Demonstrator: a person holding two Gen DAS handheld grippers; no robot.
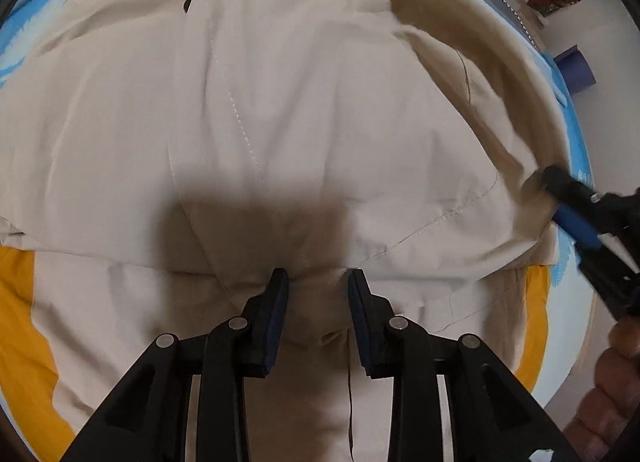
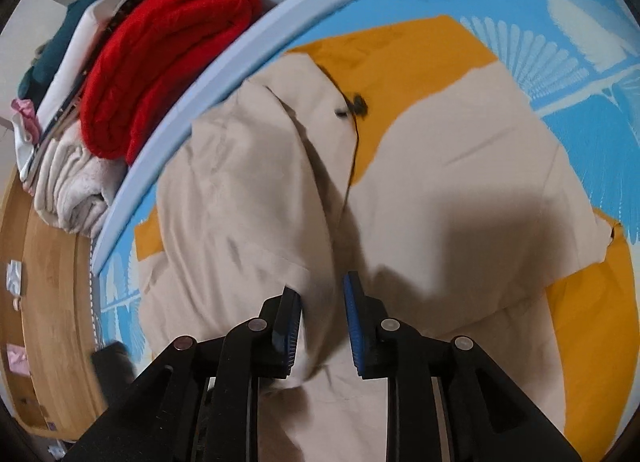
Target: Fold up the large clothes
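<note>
A large beige garment (image 1: 280, 109) lies partly folded on a blue and orange sheet (image 1: 24, 326). It also fills the right wrist view (image 2: 460, 189), with a dark button (image 2: 358, 103) near its top edge. My left gripper (image 1: 318, 282) is open, its fingertips resting at a folded edge of the cloth. My right gripper (image 2: 322, 294) is open with a fold of beige cloth lying between its jaws. It also shows in the left wrist view (image 1: 560, 189) at the garment's right edge.
A stack of folded clothes, with a red knit (image 2: 168, 61) on top of a beige towel (image 2: 76, 189), sits beyond the sheet's pale border (image 2: 192, 101). A wooden floor (image 2: 44, 302) is at the left. A purple item (image 1: 576, 69) lies off the mattress.
</note>
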